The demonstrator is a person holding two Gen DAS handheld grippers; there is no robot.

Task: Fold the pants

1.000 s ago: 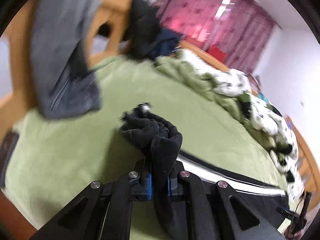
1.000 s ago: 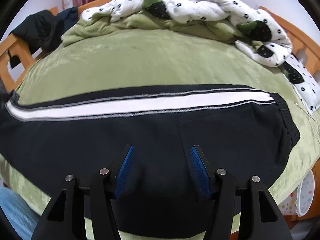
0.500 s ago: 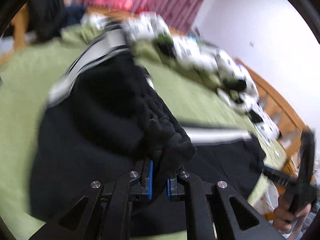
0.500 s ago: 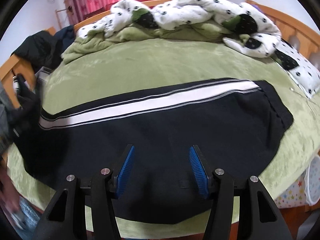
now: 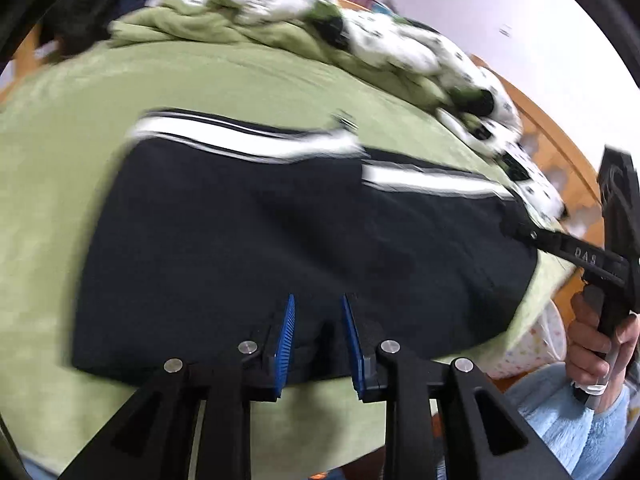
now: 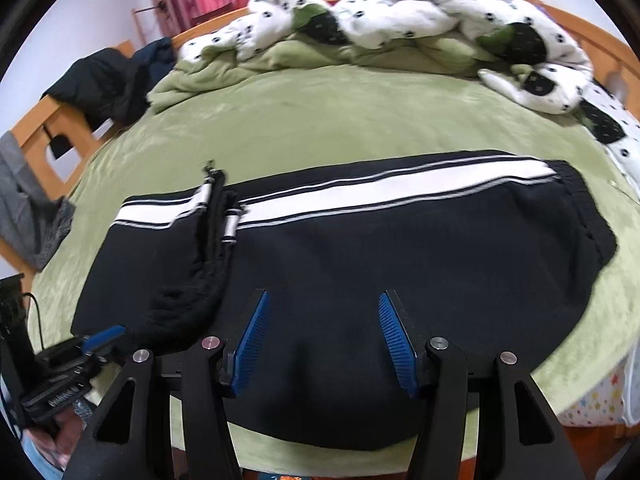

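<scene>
While the pants (image 6: 360, 248) lie flat across the near half of the bed (image 6: 320, 120), one leg end is doubled back over the body of the garment, its cuff (image 6: 200, 248) resting left of the pants' middle. Judgement: this looks like the first lengthwise fold, laid so the white stripe (image 6: 400, 188) on both layers lines up along the pants' far edge.

Left hand-held gripper (image 5: 318, 320): jaws opening, blue pads apart. In its own view no cloth sits between them; in the right wrist view the cuff lies against its tip, so probably just let go.

Right hand-held gripper (image 6: 324, 332): jaws spread, nothing pinched, over the pants' near edge. A hand (image 5: 600, 332) grips its handle to the right of the pants.

Count: one pair of pants, two layers where folded; two hand-held grippers; one spotted quilt (image 6: 400, 20) bunched beyond the pants at the bed's far side; dark clothes (image 6: 104, 80) heaped beyond the pants to the left.

Fold incomplete; the cuff is crumpled, not squared.
</scene>
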